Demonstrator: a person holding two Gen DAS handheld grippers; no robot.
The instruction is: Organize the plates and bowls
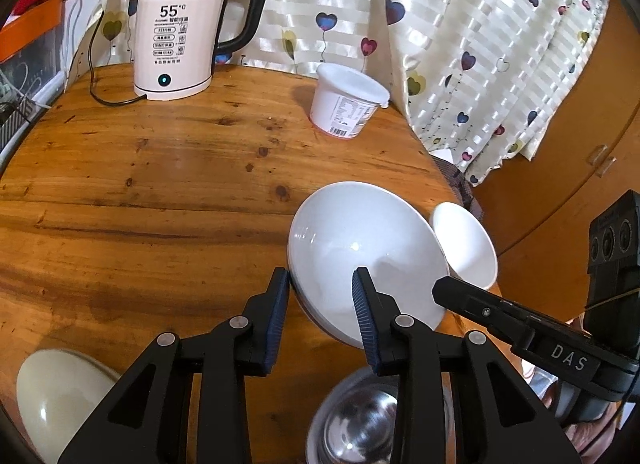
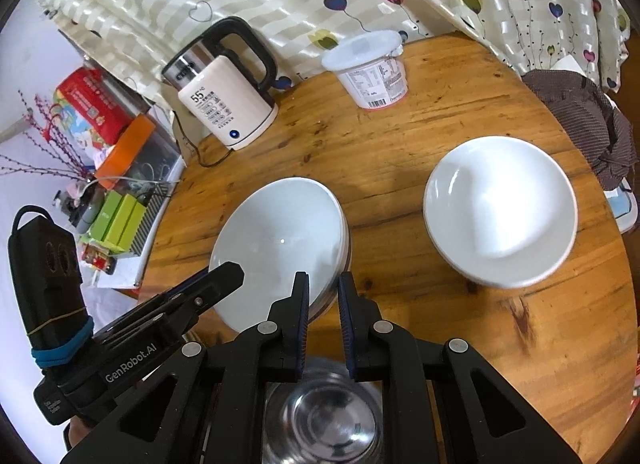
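Two hand-held grippers meet over a round wooden table (image 1: 160,184). The left gripper (image 1: 320,276) closes on the left rim of a stack of white plates (image 1: 360,236), one blue pad against the outside of the rim and the other lying over the top plate's inner face. The right gripper (image 2: 324,278) stands nearly closed, pinching the stack's right rim, whose layered edges show in the narrow slot between its pads. The stack sits toward the table's near-right part, directly ahead of both pairs of fingers, and looks tilted in the left wrist view.

Just right of the stack, close to the table's right edge, rests a stack of white bowls (image 2: 500,208), apart from the plates with bare wood between them. A steel bowl (image 2: 328,416) lies beneath both grippers at the near edge, and a cream-coloured dish (image 1: 56,396) sits at the near-left edge.

The broad middle and left of the surface lie open. At the far edge, an electric kettle (image 1: 176,44) stands to the left with its cord trailing off the rim, and a lidded white tub (image 1: 344,104) stands to the right, both hard against a heart-patterned curtain (image 1: 440,24). A dark cloth (image 2: 584,116) hangs over the far-right edge, behind the bowls.
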